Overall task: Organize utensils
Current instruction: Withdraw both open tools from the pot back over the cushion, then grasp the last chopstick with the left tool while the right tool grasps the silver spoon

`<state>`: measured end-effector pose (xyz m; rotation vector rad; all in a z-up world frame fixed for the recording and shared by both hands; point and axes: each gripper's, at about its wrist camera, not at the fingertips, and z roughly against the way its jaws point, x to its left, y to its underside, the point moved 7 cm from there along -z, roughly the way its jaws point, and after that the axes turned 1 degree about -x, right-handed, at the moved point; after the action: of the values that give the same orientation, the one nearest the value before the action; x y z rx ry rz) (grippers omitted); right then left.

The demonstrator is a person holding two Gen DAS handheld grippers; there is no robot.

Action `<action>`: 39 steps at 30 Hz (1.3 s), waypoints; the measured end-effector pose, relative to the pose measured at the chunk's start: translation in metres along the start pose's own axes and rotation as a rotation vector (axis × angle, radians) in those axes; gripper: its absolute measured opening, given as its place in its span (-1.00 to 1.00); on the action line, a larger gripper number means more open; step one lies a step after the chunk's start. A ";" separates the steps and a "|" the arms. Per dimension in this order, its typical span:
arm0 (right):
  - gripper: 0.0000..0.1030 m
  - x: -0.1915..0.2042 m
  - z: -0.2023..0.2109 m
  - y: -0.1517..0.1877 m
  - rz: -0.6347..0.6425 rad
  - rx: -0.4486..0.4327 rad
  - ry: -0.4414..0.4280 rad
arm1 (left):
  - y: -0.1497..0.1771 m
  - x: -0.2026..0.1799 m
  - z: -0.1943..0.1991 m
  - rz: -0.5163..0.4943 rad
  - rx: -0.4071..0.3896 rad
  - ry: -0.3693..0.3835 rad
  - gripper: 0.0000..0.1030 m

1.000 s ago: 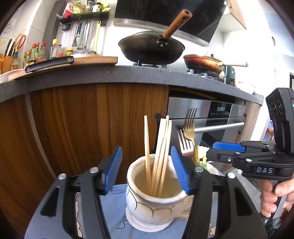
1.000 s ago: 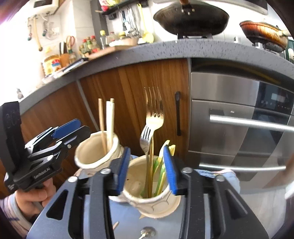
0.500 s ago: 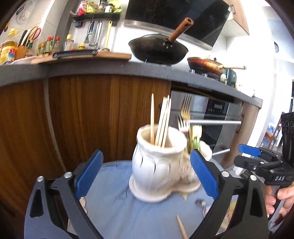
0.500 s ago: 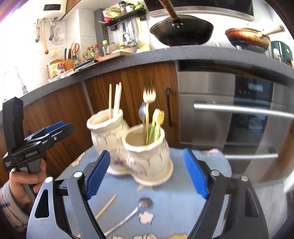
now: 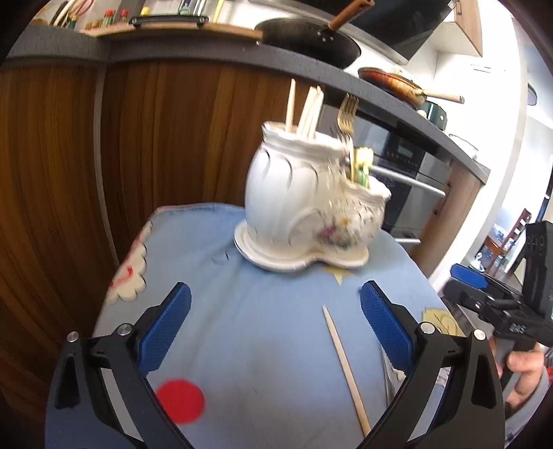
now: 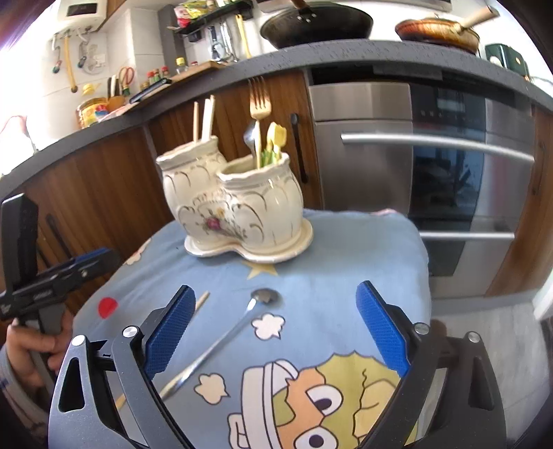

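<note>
A white twin-pot ceramic holder stands at the far side of a blue cloth-covered table. Its left pot holds wooden chopsticks; its right pot holds a gold fork, a silver utensil and yellow-green pieces. One loose chopstick lies on the cloth, also partly seen in the right wrist view. A metal spoon lies beside it. My left gripper is open and empty, above the cloth. My right gripper is open and empty, over the spoon.
Wooden cabinet doors and a steel oven stand behind the table. The counter above carries a wok, a frying pan and a cutting board. The cloth has cartoon prints.
Both grippers have pulled back and up from the holder's pots and opened wide. The loose chopstick and spoon on the cloth have come into view.
</note>
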<state>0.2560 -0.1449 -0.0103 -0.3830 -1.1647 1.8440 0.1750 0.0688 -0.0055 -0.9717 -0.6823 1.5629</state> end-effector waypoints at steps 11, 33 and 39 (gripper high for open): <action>0.82 0.001 -0.007 0.015 0.005 0.032 -0.008 | 0.044 -0.043 0.000 -0.124 0.086 0.050 0.41; 0.73 0.006 -0.027 0.024 0.010 0.163 -0.053 | 0.063 -0.017 -0.034 -0.193 0.236 -0.094 -0.88; 0.41 0.021 -0.043 0.030 0.045 0.256 -0.043 | 0.064 -0.006 -0.030 -0.157 0.212 -0.080 -0.88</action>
<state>0.2563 -0.1081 -0.0534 -0.2264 -0.9391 2.0190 0.1697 0.0468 -0.0730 -0.6863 -0.6186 1.5069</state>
